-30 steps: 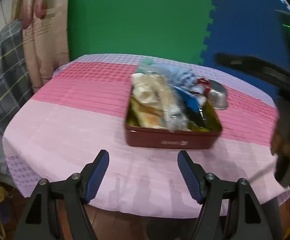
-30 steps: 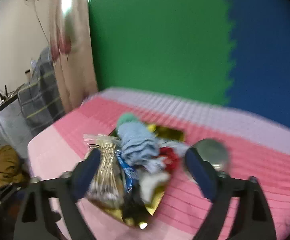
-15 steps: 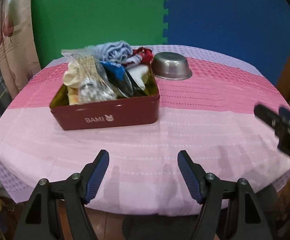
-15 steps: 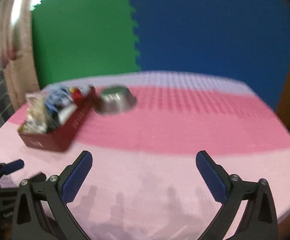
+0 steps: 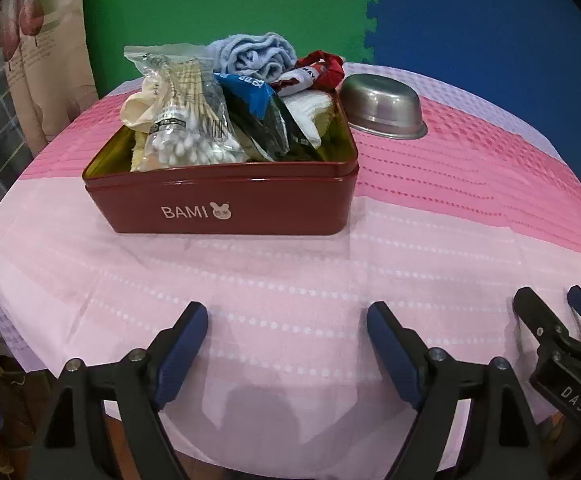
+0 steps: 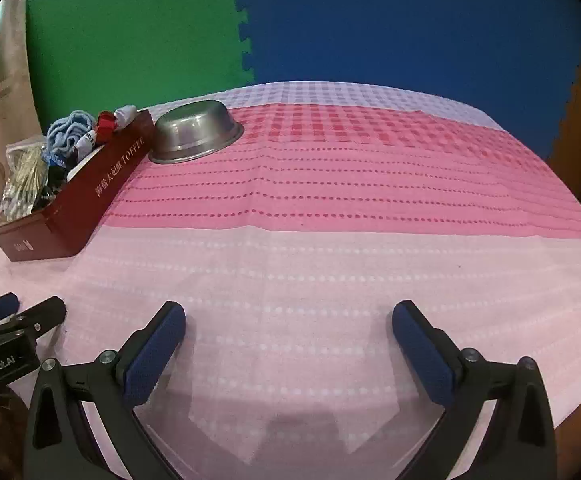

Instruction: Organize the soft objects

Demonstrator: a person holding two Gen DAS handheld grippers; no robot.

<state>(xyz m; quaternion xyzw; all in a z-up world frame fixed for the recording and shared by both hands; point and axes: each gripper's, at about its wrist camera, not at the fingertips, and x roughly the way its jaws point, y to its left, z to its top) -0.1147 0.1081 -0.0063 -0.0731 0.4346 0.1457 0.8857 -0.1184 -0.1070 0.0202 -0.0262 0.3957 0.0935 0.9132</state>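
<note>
A dark red tin (image 5: 226, 204) marked BAMI stands on the left part of a round table draped in a pink and lilac cloth (image 5: 430, 248), heaped above its rim with soft goods: a crumpled blue cloth (image 5: 256, 56) at the back, a clear bag of cotton swabs (image 5: 186, 120) toward the front left, dark and blue foil packets (image 5: 266, 116) in the middle, a red-and-white wrapper (image 5: 314, 72) and a folded white cloth (image 5: 310, 108) at the right. An upturned steel bowl (image 5: 382, 110) sits just beside the tin's far right corner. The left gripper (image 5: 286, 344) and the right gripper (image 6: 288, 344) hover over the near table edge, both spread wide and holding nothing, with bare cloth stretching ahead and to the right.
</note>
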